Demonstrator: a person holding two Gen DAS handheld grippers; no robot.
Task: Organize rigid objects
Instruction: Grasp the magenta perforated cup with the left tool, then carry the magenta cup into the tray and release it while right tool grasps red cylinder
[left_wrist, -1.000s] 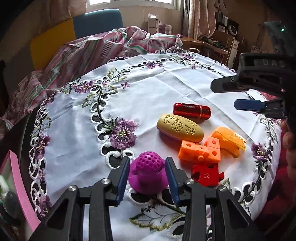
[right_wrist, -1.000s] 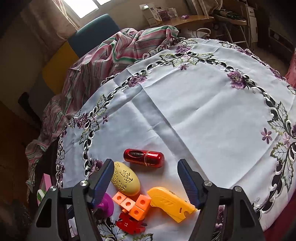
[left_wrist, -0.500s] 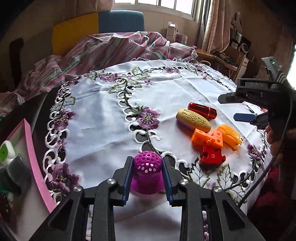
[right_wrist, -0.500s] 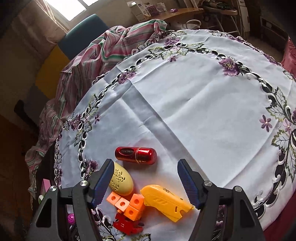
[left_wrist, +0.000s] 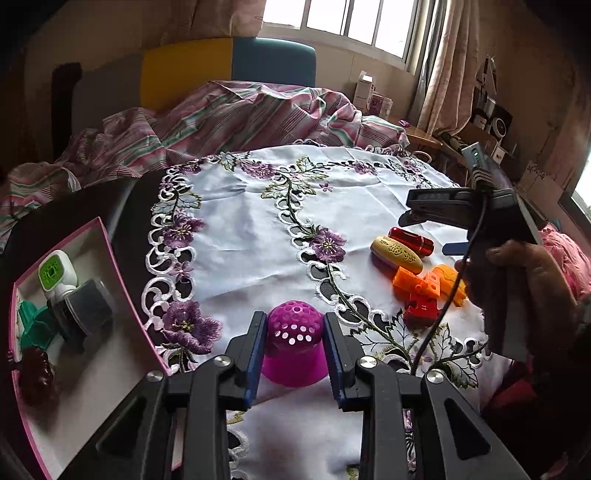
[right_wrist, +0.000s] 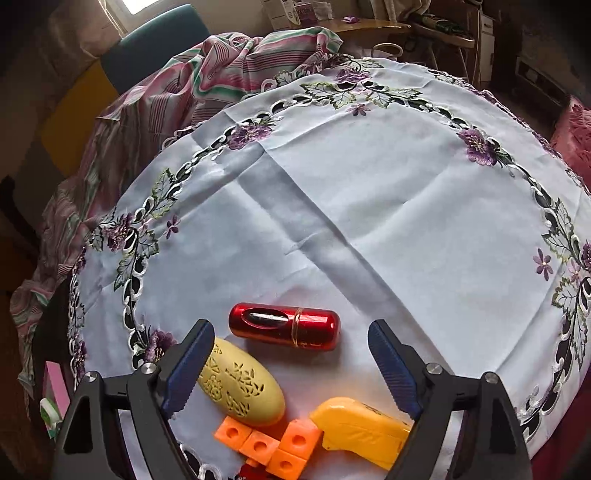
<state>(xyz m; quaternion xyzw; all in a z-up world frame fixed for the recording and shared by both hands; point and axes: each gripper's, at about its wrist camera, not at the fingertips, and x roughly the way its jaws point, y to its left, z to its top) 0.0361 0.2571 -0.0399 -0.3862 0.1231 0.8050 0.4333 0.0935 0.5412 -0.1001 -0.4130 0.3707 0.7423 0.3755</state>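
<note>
My left gripper (left_wrist: 293, 325) is shut on a purple perforated dome (left_wrist: 295, 343) and holds it above the embroidered white tablecloth (left_wrist: 240, 229). To its right lie a red capsule (left_wrist: 410, 238), a yellow carved oval (left_wrist: 397, 254), orange blocks (left_wrist: 413, 286) and a red puzzle piece (left_wrist: 421, 312). My right gripper (right_wrist: 290, 332) hovers over this cluster with its jaws opening. The red capsule (right_wrist: 284, 326) and the yellow oval (right_wrist: 240, 384) lie below the gap, and the pads touch nothing. Orange blocks (right_wrist: 273, 443) and a yellow-orange pistol-shaped piece (right_wrist: 362, 428) lie nearer the camera.
A pink-rimmed box (left_wrist: 110, 258) sits off the table's left edge and holds a green-and-white item (left_wrist: 55, 273), a grey item (left_wrist: 88, 306) and others. A striped blanket (left_wrist: 221, 122) is heaped behind the table. A hand (left_wrist: 517, 280) and a cable (left_wrist: 443, 306) are at the right.
The left gripper has lifted the purple dome off the cloth and carried it left, bringing the pink box into view. The right gripper has come down closer to the cluster and its jaws have widened.
</note>
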